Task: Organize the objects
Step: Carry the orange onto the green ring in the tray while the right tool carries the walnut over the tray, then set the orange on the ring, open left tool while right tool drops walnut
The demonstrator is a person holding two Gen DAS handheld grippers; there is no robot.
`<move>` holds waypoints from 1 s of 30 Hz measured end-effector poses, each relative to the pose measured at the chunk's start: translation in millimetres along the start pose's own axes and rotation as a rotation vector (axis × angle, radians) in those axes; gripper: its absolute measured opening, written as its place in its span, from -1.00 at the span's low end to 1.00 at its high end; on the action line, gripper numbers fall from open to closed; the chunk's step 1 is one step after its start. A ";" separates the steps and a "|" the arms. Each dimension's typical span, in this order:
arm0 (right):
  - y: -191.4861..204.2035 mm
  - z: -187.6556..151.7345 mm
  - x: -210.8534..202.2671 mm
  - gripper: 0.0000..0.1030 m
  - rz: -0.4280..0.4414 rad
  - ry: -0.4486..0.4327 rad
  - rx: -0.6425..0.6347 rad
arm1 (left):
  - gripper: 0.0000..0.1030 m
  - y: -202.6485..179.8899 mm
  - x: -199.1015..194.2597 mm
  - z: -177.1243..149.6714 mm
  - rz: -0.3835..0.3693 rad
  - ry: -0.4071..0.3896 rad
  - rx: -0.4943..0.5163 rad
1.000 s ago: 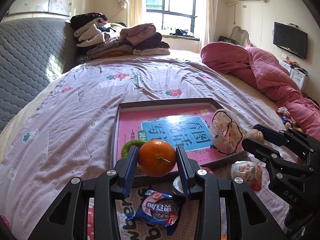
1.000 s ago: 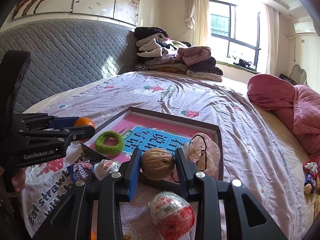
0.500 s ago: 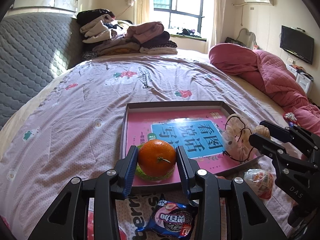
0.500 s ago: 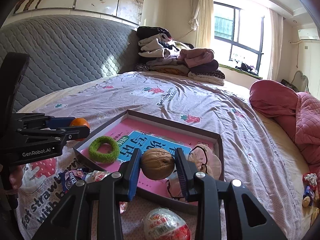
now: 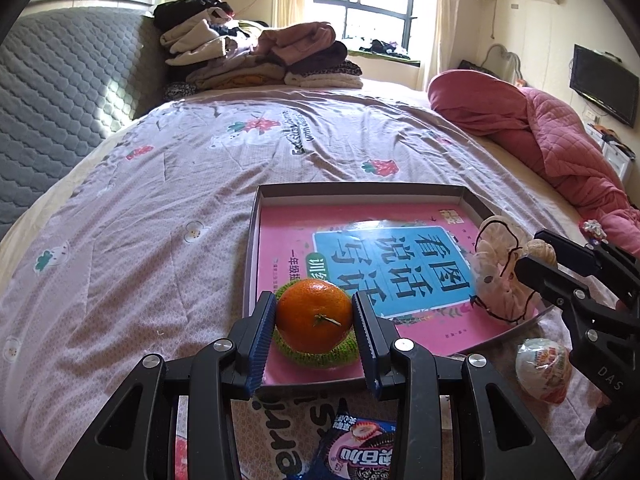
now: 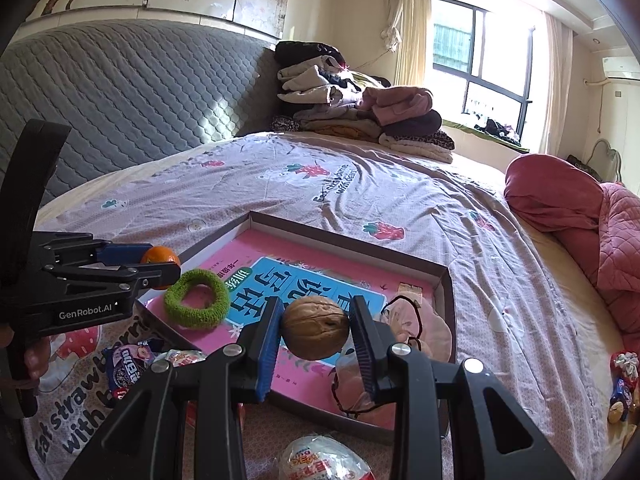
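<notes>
Carrying one item in each gripper, the person has both over the near end of the tray on the bed. The left gripper is clenched on the orange, its blue pads pressed against the fruit's two sides, and it hangs above the green hair tie at the tray's 7 o'clock corner. The right gripper is clamped on the walnut the same way, across its widest part, above the pink book near the tray's 5 o'clock side, just beside the mesh pouch.

The orange looks firm but springy, with smooth skin that could roll between flat pads; holding it across the middle, as now, seems the safest place, and a hard squeeze would probably bruise it. The walnut is likely light and stiff, with a ridged shell that gives the pads some bite, though its round shape could make it pop out if pinched off-centre. Both will probably roll on the glossy book cover once let go, so a low release suits them.

Outside the tray lie a foil egg at 4 o'clock and a biscuit packet at 6 o'clock.
</notes>
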State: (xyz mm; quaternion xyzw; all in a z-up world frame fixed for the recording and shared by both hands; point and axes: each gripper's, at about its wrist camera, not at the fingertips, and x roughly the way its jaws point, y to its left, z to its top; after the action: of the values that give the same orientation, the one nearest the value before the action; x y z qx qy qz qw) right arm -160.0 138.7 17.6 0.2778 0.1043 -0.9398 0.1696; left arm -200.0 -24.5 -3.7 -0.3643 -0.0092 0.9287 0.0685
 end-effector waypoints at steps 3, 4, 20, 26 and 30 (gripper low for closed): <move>-1.3 -0.5 8.0 -0.33 0.001 0.023 -0.013 | -0.23 0.4 6.8 0.4 0.002 0.011 0.003; -2.1 -1.3 11.3 -0.33 0.005 0.035 -0.014 | -0.23 0.3 9.4 0.2 0.003 0.017 0.006; -27.9 -27.7 49.6 -0.33 -0.075 0.202 0.023 | -0.23 -1.0 35.6 -7.9 0.025 0.074 0.041; -32.4 -32.5 55.0 -0.33 -0.087 0.238 0.031 | -0.22 -5.7 41.8 -11.0 0.035 0.101 0.065; -36.4 -33.5 55.2 -0.33 -0.090 0.249 0.048 | -0.22 -7.5 42.9 -11.8 0.039 0.103 0.073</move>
State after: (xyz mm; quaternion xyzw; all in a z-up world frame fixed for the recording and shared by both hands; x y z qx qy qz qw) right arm -200.9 167.6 -37.0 0.3915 0.1145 -0.9068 0.1066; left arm -222.3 -11.7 -40.8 -0.4090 0.0354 0.9096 0.0643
